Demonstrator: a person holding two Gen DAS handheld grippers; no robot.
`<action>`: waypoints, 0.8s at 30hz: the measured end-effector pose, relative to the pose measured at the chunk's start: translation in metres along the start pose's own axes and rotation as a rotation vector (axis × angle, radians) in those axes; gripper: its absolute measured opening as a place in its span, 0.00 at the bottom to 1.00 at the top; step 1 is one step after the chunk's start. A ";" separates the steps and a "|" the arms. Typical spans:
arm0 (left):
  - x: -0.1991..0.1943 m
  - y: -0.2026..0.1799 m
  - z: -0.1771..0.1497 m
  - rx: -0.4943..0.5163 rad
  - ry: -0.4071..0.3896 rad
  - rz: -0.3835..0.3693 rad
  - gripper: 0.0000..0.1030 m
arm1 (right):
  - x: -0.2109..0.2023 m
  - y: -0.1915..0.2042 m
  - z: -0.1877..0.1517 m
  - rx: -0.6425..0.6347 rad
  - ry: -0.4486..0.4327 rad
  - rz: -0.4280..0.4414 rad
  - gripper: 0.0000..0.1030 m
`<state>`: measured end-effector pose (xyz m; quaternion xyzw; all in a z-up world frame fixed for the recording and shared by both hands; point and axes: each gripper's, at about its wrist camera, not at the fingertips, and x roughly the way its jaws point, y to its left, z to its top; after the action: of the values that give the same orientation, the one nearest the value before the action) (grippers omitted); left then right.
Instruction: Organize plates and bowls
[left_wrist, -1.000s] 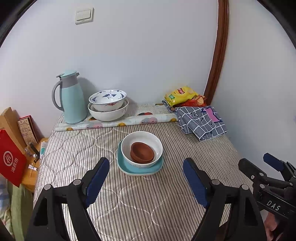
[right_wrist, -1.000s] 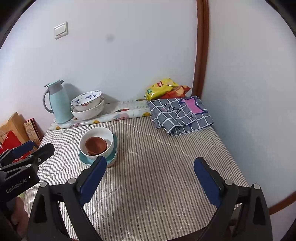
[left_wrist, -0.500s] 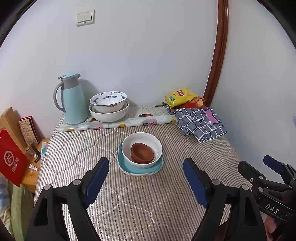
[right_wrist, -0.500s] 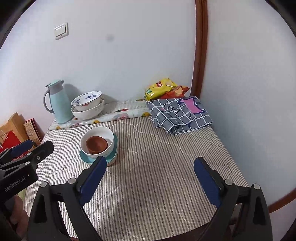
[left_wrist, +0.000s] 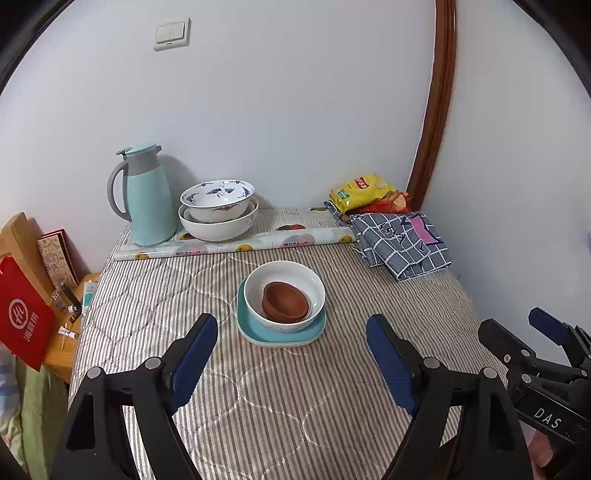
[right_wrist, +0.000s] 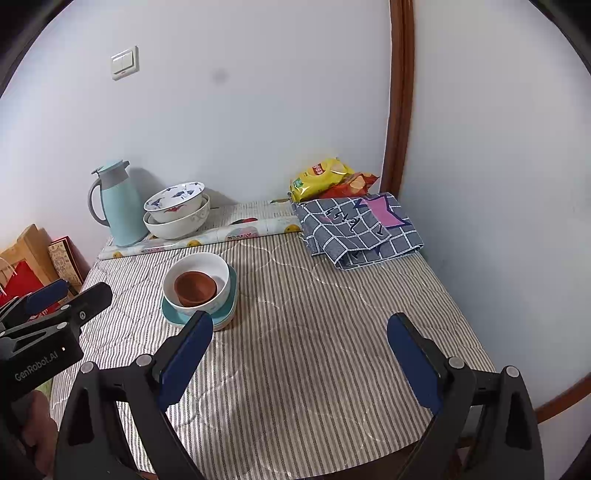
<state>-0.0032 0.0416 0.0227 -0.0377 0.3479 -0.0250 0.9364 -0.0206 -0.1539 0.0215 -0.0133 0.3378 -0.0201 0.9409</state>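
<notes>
A small brown bowl (left_wrist: 285, 301) sits inside a white bowl (left_wrist: 284, 271), which rests on stacked teal plates (left_wrist: 258, 332) in the middle of the striped table; the stack also shows in the right wrist view (right_wrist: 197, 284). Two nested white bowls, the top one blue-patterned (left_wrist: 218, 194), stand at the back by the wall. My left gripper (left_wrist: 291, 352) is open and empty, just in front of the stack. My right gripper (right_wrist: 299, 350) is open and empty, to the right of the stack.
A teal thermos jug (left_wrist: 147, 195) stands back left. A rolled printed sheet (left_wrist: 236, 245) lies across the back. A folded checked cloth (left_wrist: 402, 240) and snack bags (left_wrist: 364, 190) sit back right. Boxes (left_wrist: 22, 314) stand beside the table's left edge.
Both grippers have drawn back slightly from the table; the stack looks a little smaller and farther. Nothing on the table has moved.
</notes>
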 end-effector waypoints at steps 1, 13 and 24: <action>0.000 0.000 0.000 0.000 0.001 0.000 0.80 | 0.000 0.000 0.000 0.000 0.000 0.000 0.92; -0.001 0.000 0.000 -0.001 0.001 0.005 0.80 | -0.003 -0.001 0.000 -0.002 -0.005 0.008 0.92; -0.002 -0.001 -0.001 -0.001 0.001 0.010 0.80 | -0.003 -0.001 0.000 -0.002 -0.007 0.013 0.92</action>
<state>-0.0048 0.0407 0.0234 -0.0363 0.3486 -0.0202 0.9364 -0.0229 -0.1546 0.0240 -0.0123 0.3345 -0.0134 0.9422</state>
